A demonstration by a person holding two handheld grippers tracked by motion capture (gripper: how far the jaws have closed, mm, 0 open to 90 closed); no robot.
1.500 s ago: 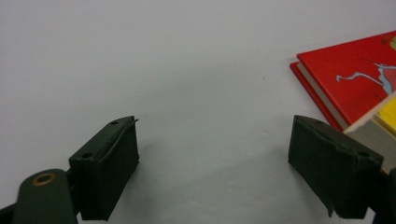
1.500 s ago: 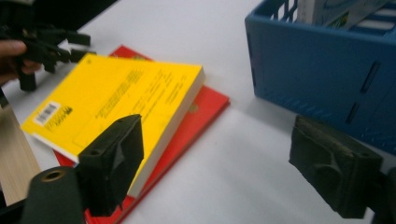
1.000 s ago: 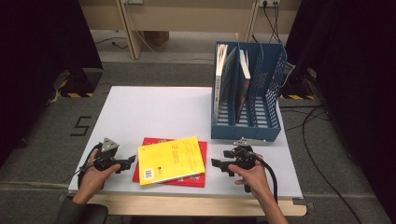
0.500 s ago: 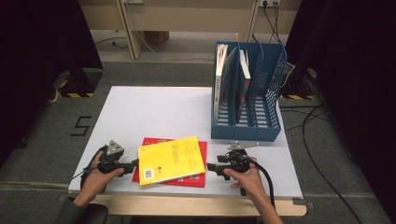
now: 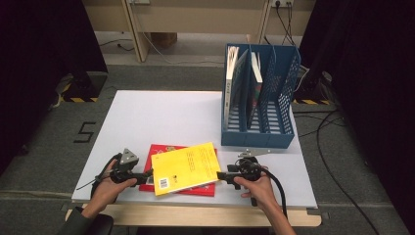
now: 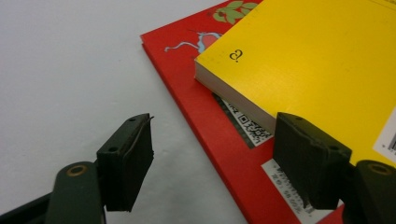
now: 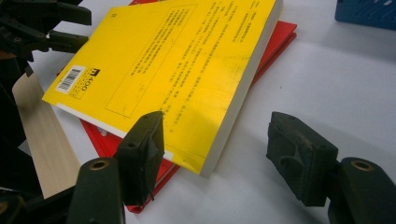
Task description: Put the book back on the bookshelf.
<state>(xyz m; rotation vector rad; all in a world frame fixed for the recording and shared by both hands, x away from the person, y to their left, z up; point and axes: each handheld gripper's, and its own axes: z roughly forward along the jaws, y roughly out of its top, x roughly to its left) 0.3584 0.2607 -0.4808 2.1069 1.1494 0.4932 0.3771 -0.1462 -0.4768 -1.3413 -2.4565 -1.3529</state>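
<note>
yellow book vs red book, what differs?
The yellow book lies on top, askew; the red book lies beneath it on the table. The yellow book looks thicker, with a plain text cover; the red book is thin, with a drawn design. Both lie flat.

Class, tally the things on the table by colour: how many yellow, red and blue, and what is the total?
Yellow: 1, the yellow book
Red: 1, the red book beneath it
Blue: 1, the blue file rack
Total: 3

From my station, the glossy yellow paperback book (image 5: 185,168) hides most of the flat red hardcover book (image 5: 151,152) beneath, and I cannot read its print.
</note>
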